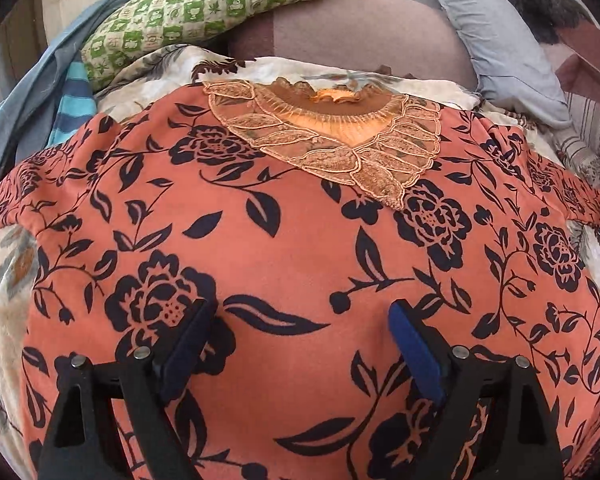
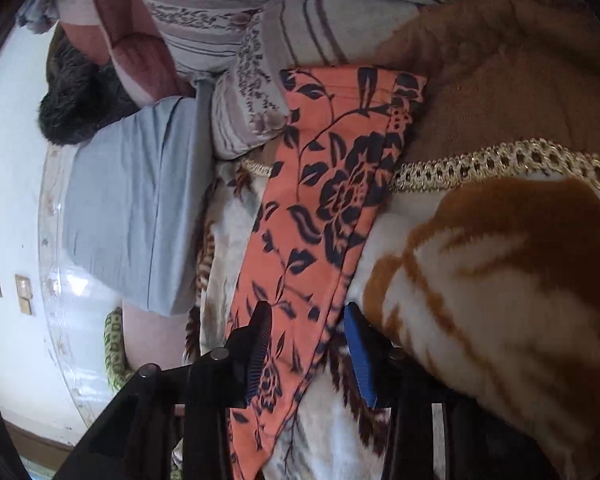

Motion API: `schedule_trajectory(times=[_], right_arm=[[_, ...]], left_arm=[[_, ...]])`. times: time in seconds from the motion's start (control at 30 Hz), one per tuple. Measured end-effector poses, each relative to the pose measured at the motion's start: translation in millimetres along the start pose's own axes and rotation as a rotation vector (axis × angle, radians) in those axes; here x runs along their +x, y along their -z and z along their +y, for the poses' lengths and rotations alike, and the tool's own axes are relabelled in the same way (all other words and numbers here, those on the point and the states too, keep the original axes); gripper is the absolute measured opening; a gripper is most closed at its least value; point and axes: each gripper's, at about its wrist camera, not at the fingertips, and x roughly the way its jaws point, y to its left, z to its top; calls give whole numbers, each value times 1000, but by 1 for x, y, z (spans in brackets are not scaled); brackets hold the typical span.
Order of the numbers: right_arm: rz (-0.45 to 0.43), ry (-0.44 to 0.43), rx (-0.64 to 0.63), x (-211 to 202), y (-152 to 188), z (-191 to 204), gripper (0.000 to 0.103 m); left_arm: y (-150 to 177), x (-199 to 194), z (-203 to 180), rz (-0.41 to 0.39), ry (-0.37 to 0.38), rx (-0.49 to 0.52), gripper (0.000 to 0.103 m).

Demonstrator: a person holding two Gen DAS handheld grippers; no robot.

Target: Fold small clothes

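The orange floral top [image 1: 300, 240] is lying spread flat, front side up, on a cream patterned blanket [image 1: 4, 312] that is covering the bed. Its lace collar [image 1: 328, 148] is sitting at the far end of the garment, and its sleeves are reaching out to either side.

The left gripper [image 1: 300, 332] is hanging over the lower middle of the top and pointing steeply down at the cloth. Its jaws are standing wide apart, with nothing pinched between them; the printed fabric is simply showing through the gap beneath.

In the right wrist view, one sleeve [image 2: 320, 208] of the top is stretching away across the blanket as a long strip. The right gripper [image 2: 306, 344] is tipped downward at a shallower angle and rolled over, so the room is appearing sideways. Its jaws are partly apart and are straddling the near part of the sleeve, one finger on each side; the pads are not pressing on the cloth.

Around the garment, a green checked pillow [image 1: 204, 12] and a grey pillow [image 1: 500, 48] are resting at the far side of the bed. A brown blanket with gold braid trim [image 2: 500, 80] is bunching just beside the sleeve.
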Motion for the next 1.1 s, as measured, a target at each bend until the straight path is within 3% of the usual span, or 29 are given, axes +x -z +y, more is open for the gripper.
schedule_trajectory(times=[0.13,0.23,0.33,0.43,0.5,0.63,0.77,0.87,0.93,1.0,1.1], right_arm=[[-34,-6,-30,15,-8,7,38],[-45,45,-80,19,-8,16,7],[-62,38,-69,13,-6,24,7],[-70,-29,-117,-1,3,54,6],[-57,-86,-160,-11,14,85,6],[-6,-185,-290,-28,56,162,6],[68,-254,-460,-31,131,242,6],[156,-254,-631,-19,216,286,6],[224,-165,-816,-3,290,306,7],[306,5,-1055,26,374,309,10],[410,232,-1449,70,497,277,10]], left_arm=[[-8,8,-1,9,6,-2,90],[-15,8,2,18,29,-37,90],[-18,6,9,20,55,-72,90],[-26,-2,25,4,61,-150,90],[-31,-12,40,-29,73,-207,90],[-38,-32,74,-121,30,-297,90],[-40,-46,110,-195,-54,-356,90],[-40,-55,140,-243,-131,-401,90],[-38,-61,160,-271,-172,-436,90],[-35,-64,179,-288,-216,-471,90],[-30,-62,200,-278,-250,-514,90]])
